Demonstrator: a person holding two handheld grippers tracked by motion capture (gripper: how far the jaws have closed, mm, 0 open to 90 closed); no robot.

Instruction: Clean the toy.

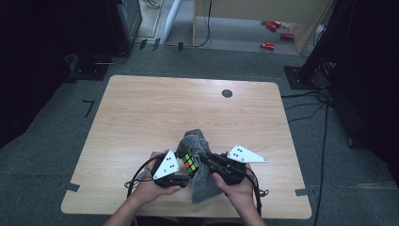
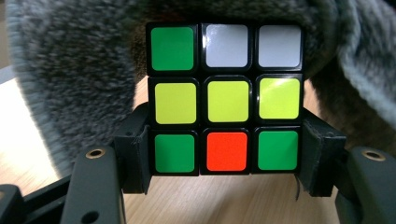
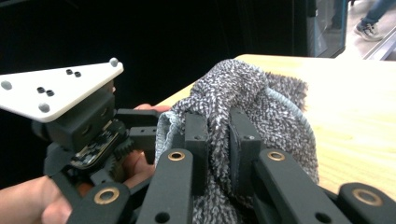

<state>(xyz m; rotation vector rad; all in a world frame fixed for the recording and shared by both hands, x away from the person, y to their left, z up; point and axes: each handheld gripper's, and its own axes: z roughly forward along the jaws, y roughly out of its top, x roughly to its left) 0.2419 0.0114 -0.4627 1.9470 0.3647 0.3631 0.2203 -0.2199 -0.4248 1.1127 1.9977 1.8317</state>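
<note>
Black jaws of the left gripper [image 2: 226, 175] stand clamped on the lower row of a scrambled, black-framed plastic puzzle cube [image 2: 225, 99] — one pad against each side, the face with green, white, yellow and orange-red tiles turned toward the camera. Behind and around the cube hangs a grey knitted woollen cloth [image 2: 70, 79], arching over its top and down both flanks without yet covering the visible face. Seen along the right gripper [image 3: 218, 135], the jaws are pinched tight on a bunched fold of the same cloth [image 3: 252, 93], with the left gripper and its white three-cornered plate [image 3: 56, 88] just beside it. From the high view, both hands meet near the front edge of the light wooden table [image 1: 141, 108]: the left gripper [image 1: 181, 169] holds the cube [image 1: 190, 162] up off the surface, and the right gripper [image 1: 211, 162] holds the cloth [image 1: 200, 141], part draped down toward the table.

Judged progress — wiping or wrapping of the cube appears under way: both items are lifted and gripped, and the cloth touches the cube's far side. Bringing the cloth across the exposed tiled face seems to be what is left.
</note>
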